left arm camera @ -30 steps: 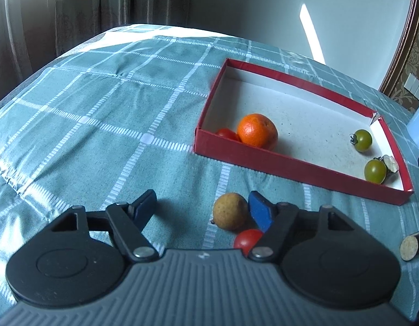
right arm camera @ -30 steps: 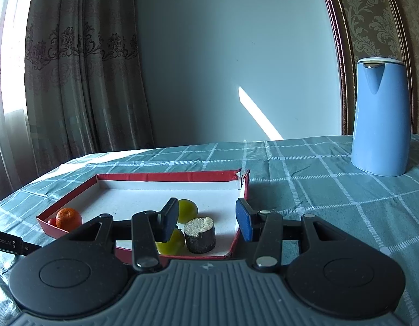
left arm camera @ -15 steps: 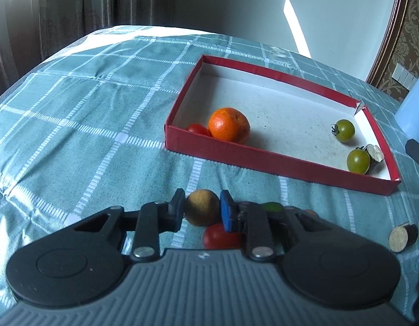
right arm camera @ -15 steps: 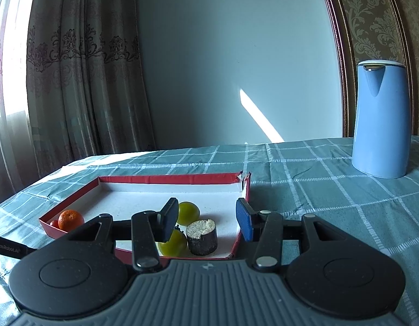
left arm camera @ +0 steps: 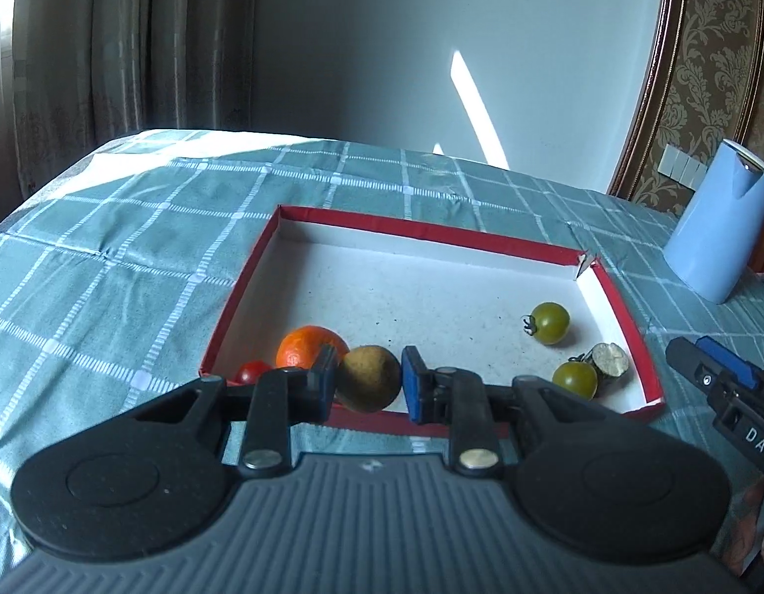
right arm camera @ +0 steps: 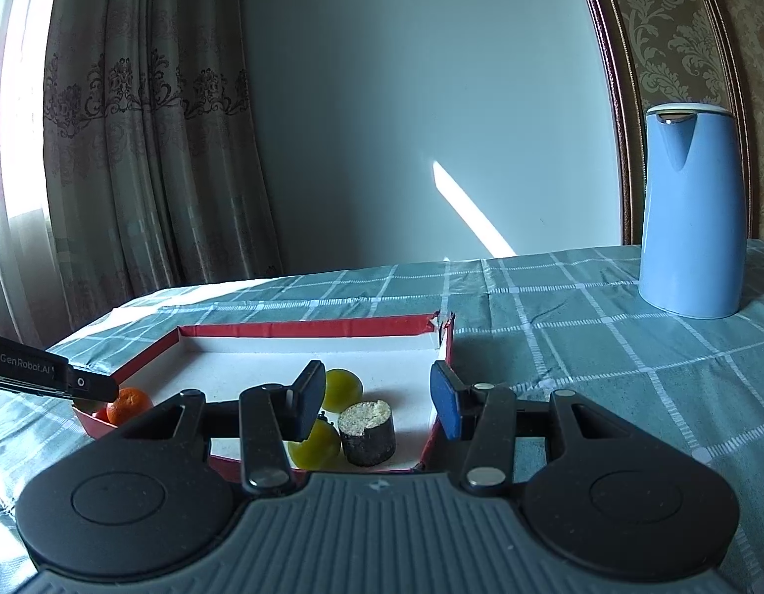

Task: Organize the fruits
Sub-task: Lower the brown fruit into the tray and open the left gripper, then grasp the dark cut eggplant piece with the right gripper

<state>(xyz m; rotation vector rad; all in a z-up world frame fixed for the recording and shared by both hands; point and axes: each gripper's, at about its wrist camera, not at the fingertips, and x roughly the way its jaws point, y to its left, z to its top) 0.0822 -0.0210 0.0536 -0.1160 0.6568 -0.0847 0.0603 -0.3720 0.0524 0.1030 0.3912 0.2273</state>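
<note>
One brown fruit (left arm camera: 369,385) sits pinched between the blue pads of the left tongs (left arm camera: 368,386), clamped tight and carried over the near wall of the red tray (left arm camera: 624,314). At ten o'clock from it lies the orange (left arm camera: 308,349); two green tomatoes (left arm camera: 551,322) rest around three o'clock. Right tongs (right arm camera: 377,401) stand parted, gripping nothing, with the cut stub (right arm camera: 368,433) beyond them.

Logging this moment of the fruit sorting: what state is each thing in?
Left gripper: shut on the brown fruit, held above the box's near edge.
Right gripper: open, empty.
Red box: open-topped, corner torn.
Orange: in the box.
Two green tomatoes: in the box.
Blue kettle: upright, lid shut.
</note>
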